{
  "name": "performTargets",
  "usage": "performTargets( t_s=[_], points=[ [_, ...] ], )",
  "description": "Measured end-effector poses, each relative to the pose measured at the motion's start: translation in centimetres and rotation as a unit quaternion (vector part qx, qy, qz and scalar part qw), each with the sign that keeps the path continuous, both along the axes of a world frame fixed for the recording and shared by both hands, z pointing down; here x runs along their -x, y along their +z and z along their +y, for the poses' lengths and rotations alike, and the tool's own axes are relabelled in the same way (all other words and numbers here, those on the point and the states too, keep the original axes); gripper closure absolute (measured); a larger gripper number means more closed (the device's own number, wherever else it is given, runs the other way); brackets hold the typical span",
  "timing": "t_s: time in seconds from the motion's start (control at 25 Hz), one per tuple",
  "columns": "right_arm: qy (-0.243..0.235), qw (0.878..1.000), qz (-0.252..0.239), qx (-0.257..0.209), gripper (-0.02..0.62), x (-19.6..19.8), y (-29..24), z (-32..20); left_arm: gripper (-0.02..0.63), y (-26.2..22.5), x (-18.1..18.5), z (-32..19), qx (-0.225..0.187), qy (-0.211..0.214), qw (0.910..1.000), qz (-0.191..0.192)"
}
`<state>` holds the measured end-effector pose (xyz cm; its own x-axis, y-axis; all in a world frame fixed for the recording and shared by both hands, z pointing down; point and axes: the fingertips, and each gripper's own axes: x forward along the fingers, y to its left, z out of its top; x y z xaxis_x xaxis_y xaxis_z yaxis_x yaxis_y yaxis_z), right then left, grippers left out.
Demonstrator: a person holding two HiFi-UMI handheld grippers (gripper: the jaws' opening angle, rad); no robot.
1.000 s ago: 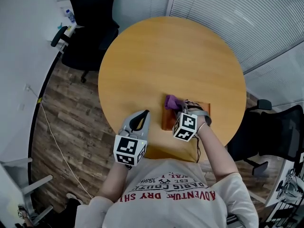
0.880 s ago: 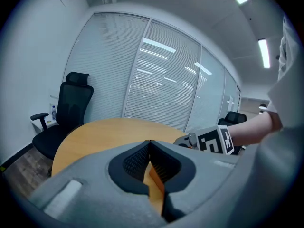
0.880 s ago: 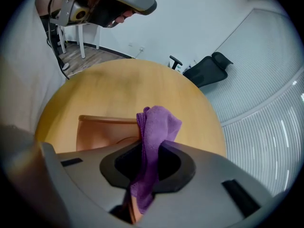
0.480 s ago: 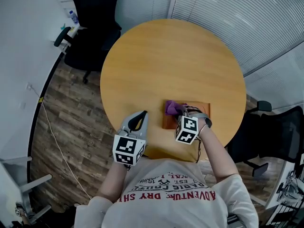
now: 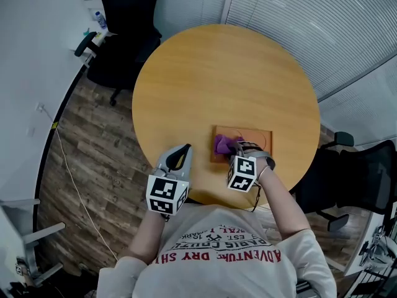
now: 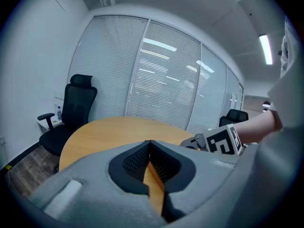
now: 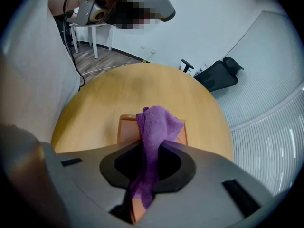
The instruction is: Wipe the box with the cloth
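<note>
A flat orange-brown box (image 5: 251,138) lies on the round wooden table (image 5: 223,79), near its front right edge. My right gripper (image 5: 232,146) is shut on a purple cloth (image 5: 223,144), which rests on the box's left part. In the right gripper view the cloth (image 7: 154,132) hangs between the jaws over the box (image 7: 124,127). My left gripper (image 5: 181,154) hovers shut at the table's front edge, left of the box, holding nothing. Its jaws meet in the left gripper view (image 6: 150,144).
A black office chair (image 5: 121,27) stands at the table's far left, another black chair (image 5: 356,172) at the right. White blinds (image 5: 322,17) line the far wall. A cable (image 5: 68,179) runs over the wooden floor on the left.
The right gripper with the cloth has slid slightly toward the box's left front part. The head view has shifted a little. The left gripper has stayed put.
</note>
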<state>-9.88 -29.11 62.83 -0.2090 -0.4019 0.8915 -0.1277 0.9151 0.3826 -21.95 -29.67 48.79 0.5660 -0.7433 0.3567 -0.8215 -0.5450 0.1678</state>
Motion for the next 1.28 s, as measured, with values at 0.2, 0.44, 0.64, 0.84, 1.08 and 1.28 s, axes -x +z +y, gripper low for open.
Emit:
performTargets(
  t_s=[0.2,0.44,0.64,0.84,1.08,1.28],
  points=[
    [-0.027,1.0,0.002,0.009,0.528,0.0,-0.3,1.7,0.597,-0.1,-0.4,1.7,0.005,-0.021,0.9998,0.0],
    [-0.02,0.999,-0.026,0.016,0.528,-0.1,-0.2,4.1,0.597,0.5,-1.0,4.3,0.02,-0.042,0.9988,-0.01],
    [-0.02,0.997,-0.056,0.055,0.528,0.2,0.0,6.9,0.597,0.2,-1.8,6.0,0.024,-0.055,0.9981,-0.013],
    [-0.019,0.991,-0.08,0.102,0.526,-0.5,0.2,9.2,0.597,0.2,-3.4,7.0,0.023,-0.058,0.9979,-0.014],
    [0.019,0.99,-0.117,0.077,0.526,-2.6,-3.3,6.7,0.597,-0.4,-5.2,6.7,0.017,-0.048,0.9986,-0.016],
    [0.035,0.996,-0.083,0.0,0.526,-6.6,-5.0,1.2,0.597,-1.1,-7.3,5.4,0.006,-0.03,0.9994,-0.016]
  ],
)
